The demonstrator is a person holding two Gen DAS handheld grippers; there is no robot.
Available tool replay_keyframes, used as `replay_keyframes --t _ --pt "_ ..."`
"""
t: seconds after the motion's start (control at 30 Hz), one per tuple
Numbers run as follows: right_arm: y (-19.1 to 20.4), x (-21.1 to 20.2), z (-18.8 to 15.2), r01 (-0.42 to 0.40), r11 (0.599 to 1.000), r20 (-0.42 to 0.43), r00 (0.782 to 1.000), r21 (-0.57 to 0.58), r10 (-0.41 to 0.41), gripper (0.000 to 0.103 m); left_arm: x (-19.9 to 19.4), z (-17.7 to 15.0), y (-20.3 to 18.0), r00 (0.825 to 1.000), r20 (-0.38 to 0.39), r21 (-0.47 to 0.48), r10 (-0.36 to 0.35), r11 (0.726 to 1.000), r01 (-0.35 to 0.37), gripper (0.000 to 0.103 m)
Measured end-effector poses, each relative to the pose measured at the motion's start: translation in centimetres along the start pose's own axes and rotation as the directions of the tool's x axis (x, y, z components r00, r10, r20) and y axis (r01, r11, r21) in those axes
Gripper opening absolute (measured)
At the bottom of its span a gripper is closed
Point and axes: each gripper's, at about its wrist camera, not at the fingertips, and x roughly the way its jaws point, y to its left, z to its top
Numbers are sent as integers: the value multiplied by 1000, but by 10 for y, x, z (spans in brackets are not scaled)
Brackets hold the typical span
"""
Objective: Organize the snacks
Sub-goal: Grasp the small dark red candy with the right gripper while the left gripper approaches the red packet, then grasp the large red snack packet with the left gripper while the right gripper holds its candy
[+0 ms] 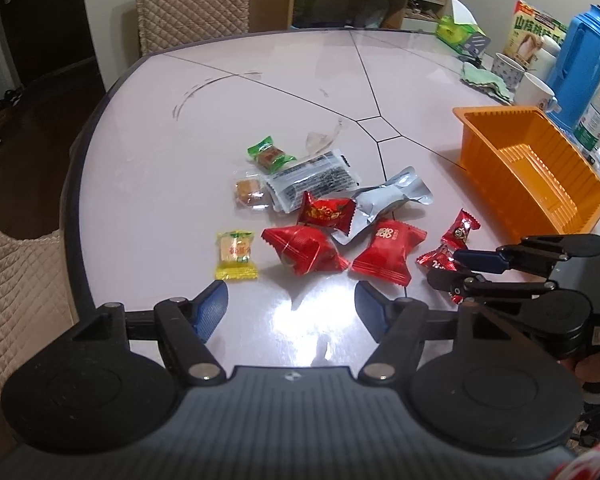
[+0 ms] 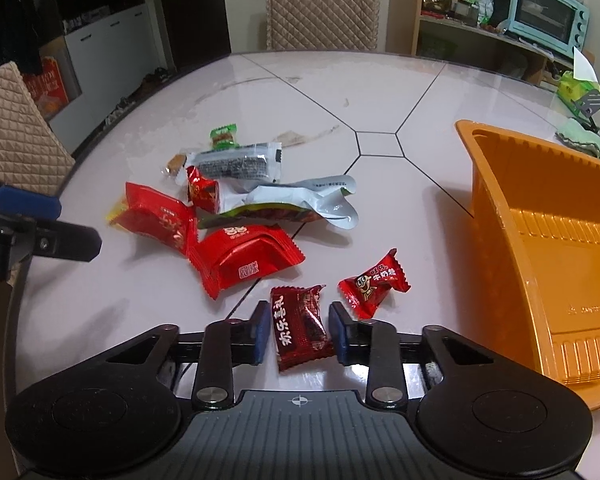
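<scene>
The dark red candy (image 2: 300, 326) lies flat on the table (image 2: 380, 92) between the jaws of the right gripper (image 2: 299, 334), which stand narrowed on either side of it; the pads look just beside the wrapper's edges, and I cannot tell whether they press yet. The likely trouble is a pinch on loose foil only: the crinkled wrapper could slide out or twist as it lifts, or the fingertips could scrape the glossy top. Just beyond the right-hand jaw sits a small cartoon-face candy (image 2: 374, 286), near enough to be nudged. Further right stands the empty orange tray (image 2: 500, 200), its near wall a rim to clear. Ahead and to the left are larger red packets (image 2: 248, 260). The left gripper (image 1: 290, 308) hovers spread over bare table, short of a yellow candy (image 1: 236, 254).
</scene>
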Motion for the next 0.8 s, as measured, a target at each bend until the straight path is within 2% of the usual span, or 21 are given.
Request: replay_keyframes --t 0.2,0.5,0.7,0.77,0.8 --pt "2 1 1 15 1000 -7 1000 -8 -15 25 6 8 2 1000 2 46 -7 999 7 67" --pt "-18 -15 8 4 989 -6 1000 150 -3 25 21 26 1 999 27 170 -43 985 38 67" --pt "-26 -24 8 15 981 -4 1000 191 -15 25 40 36 -3 997 21 201 -70 978 65 67" --pt "-28 -25 7 14 979 -5 1000 202 -13 25 45 37 -3 997 10 201 -82 977 78 55" --pt "-29 -26 7 13 978 -4 1000 209 -13 25 47 37 -3 996 3 200 -89 976 86 52"
